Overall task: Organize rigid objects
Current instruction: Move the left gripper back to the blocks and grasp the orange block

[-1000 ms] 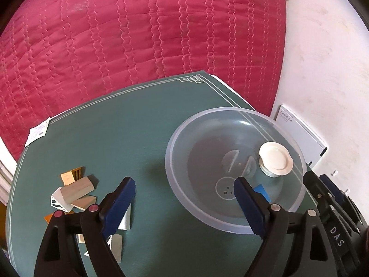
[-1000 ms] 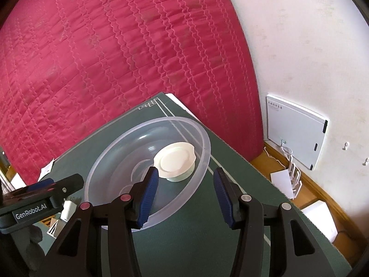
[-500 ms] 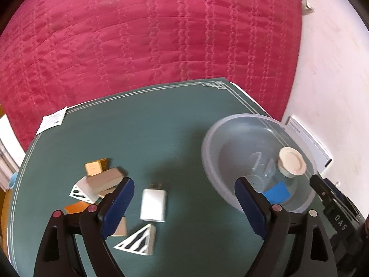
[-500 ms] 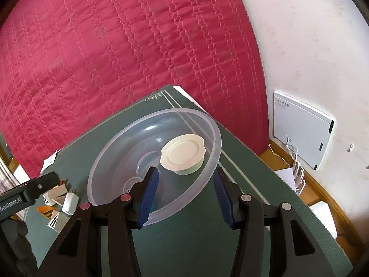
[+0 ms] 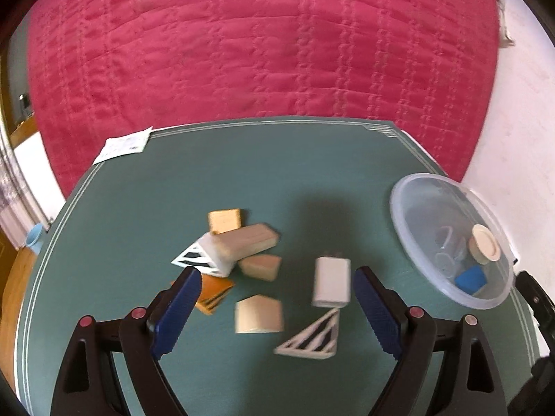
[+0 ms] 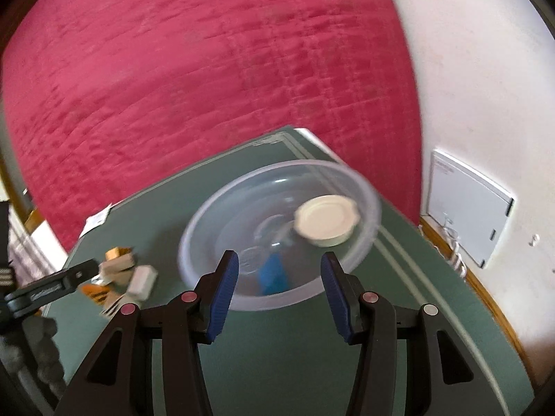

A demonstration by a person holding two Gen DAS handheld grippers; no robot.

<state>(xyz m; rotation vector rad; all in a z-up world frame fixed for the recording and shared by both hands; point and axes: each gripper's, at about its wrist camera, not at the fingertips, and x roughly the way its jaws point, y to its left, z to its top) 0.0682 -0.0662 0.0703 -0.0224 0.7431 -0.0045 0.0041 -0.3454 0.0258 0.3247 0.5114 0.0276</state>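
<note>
Paper slip point(image 5: 125, 144): far left corner of the green table point(image 5: 277, 159), flat, not my concern.
Loose pile: left of table centre. Tan square block point(image 5: 224, 221) at the back; long wooden block point(image 5: 248, 242) leaning over a white striped prism point(image 5: 201, 259); a smaller wooden wedge point(image 5: 261, 266) just beside it; orange striped piece point(image 5: 213, 291) partly hidden behind my left fingertip.
My left gripper point(image 5: 277, 306): jaws wide, nothing between the pads, hanging over the pile and pointing down at it.
House-shaped block point(image 5: 259, 315): lies alone between my left jaws. Wood, so I judge it stiff and light; flat parallel sides look the best place to pinch.
White charger point(image 5: 331, 281): just inside my right-hand jaw, prongs away from me. Smooth plastic, likely slippery; I would take it across the broad flat faces, not the rounded edges.
White striped triangle point(image 5: 314, 338): touching or nearly touching the charger's near end. Open lattice, thin ribs, may be fragile; grip the solid rim.
Clear bowl point(image 5: 430, 187): right side of the table, well apart from the pile. Holds a cream lid point(image 6: 326, 220) and a blue block point(image 6: 274, 275).
My right gripper point(image 6: 279, 289): jaws partly open, empty, hovering at the bowl's near rim.
</note>
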